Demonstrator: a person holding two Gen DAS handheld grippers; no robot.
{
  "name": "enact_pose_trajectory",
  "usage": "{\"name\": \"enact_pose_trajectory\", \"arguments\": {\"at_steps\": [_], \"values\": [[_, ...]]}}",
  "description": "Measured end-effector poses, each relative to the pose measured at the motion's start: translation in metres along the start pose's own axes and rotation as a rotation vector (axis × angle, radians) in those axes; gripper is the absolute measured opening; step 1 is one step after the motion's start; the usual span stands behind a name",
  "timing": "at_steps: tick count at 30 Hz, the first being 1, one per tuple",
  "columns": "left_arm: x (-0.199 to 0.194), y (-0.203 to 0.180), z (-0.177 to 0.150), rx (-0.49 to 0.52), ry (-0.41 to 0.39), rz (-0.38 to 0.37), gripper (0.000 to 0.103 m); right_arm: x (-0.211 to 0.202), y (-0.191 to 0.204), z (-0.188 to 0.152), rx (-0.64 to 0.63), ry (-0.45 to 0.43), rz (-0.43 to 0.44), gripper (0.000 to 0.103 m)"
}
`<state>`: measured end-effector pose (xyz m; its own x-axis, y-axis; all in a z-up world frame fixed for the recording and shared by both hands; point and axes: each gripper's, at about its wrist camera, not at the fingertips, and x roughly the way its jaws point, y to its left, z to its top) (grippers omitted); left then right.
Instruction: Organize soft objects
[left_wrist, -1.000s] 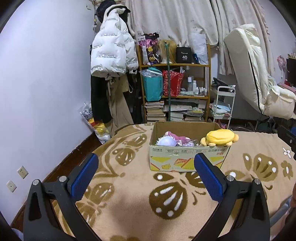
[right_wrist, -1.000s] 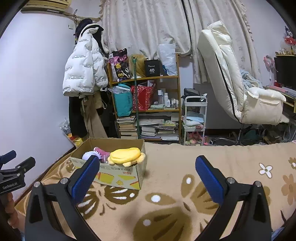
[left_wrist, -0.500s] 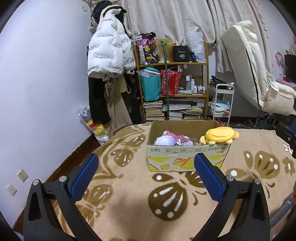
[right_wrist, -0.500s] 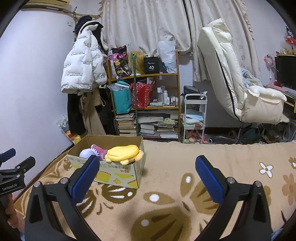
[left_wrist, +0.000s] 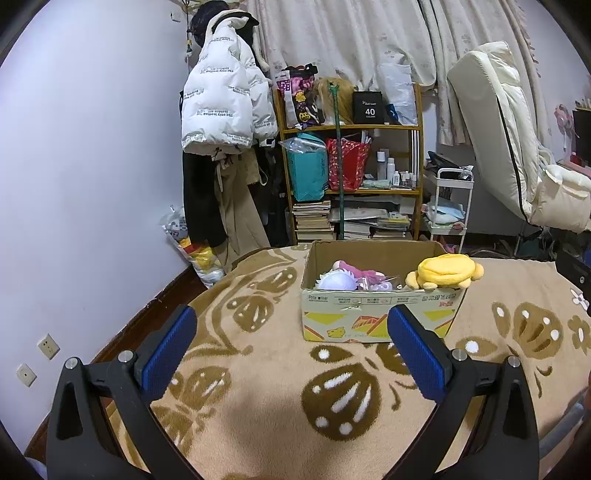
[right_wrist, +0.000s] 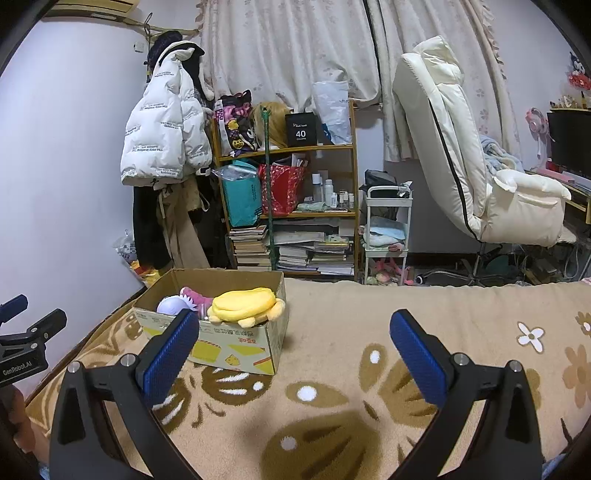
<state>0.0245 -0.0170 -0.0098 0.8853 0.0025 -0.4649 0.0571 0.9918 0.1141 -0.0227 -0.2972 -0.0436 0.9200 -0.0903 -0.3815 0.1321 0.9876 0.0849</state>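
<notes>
I have both grippers hanging above the blanket-covered bed (left_wrist: 258, 406), the left gripper (left_wrist: 291, 347) and the right gripper (right_wrist: 295, 349) each with jaws released and nothing between the blue pads. The cardboard box (left_wrist: 376, 317) sits on the bed ahead of me, and the yellow plush (left_wrist: 445, 272) lies across its right front corner, partly hanging over the rim, with the white-and-pink plush (left_wrist: 341, 278) lower inside to the left. From the right wrist view the yellow plush (right_wrist: 245, 306) is near my left pad but not touching it. My reading is that the step in hand is settling that yellow plush properly into the box, so I would come in from above with the right gripper, close across its narrow width at mid-body, and press gently, since a soft toy compresses and can slip. Its long axis runs roughly along the box's front edge, left to right in the left wrist view. I cannot tell which end is the head.
</notes>
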Motion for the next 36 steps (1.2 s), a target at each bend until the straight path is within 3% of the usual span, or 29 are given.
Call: {"name": "enact_pose_trajectory", "arguments": {"at_steps": [36], "values": [[0.0005,0.0021,-0.0028,0.013,0.004,-0.018,0.102,0.0022,-0.0041,-0.0003,0.006,0.004,0.004,0.103]]}}
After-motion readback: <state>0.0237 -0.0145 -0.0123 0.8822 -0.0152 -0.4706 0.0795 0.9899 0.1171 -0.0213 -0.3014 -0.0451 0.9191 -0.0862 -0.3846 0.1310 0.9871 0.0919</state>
